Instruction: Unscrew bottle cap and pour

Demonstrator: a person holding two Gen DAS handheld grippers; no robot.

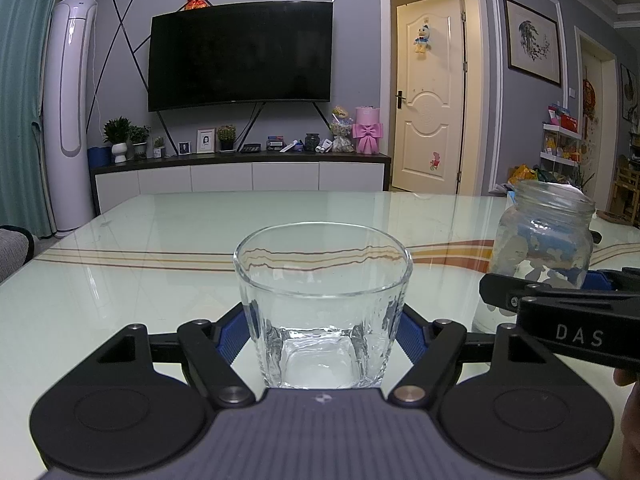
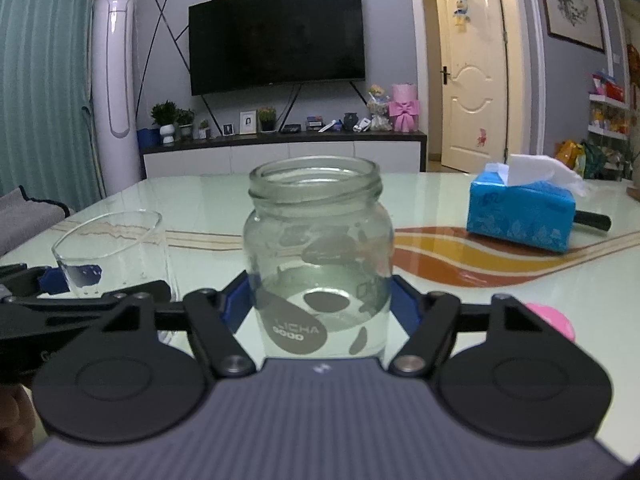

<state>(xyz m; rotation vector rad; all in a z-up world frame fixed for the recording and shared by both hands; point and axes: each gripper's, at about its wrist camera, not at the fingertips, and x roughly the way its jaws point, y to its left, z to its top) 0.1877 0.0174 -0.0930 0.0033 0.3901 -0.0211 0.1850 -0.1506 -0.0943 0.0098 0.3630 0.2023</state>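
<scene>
the cap is already off: the glass jar (image 2: 318, 256) stands open-mouthed on the bench (image 2: 500, 320), clamped in the right tongs (image 2: 320, 304). the left tongs (image 1: 322, 332) clench the tumbler (image 1: 322, 300) just beside it. next, i'd guess, lift and tip the jar over the tumbler. something pink (image 2: 552, 320) near the bench's right edge, maybe the cap, is half hidden; the jar's contents are hard to read.

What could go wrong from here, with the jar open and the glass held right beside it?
1. The jar and glass are both smooth and see-through; either could slip in the fingers when tilted.
2. The left gripper and right gripper sit close together, so tilting the jar may knock them or the glass rim.
3. A spill on the glossy table could run toward the tissue box.
</scene>
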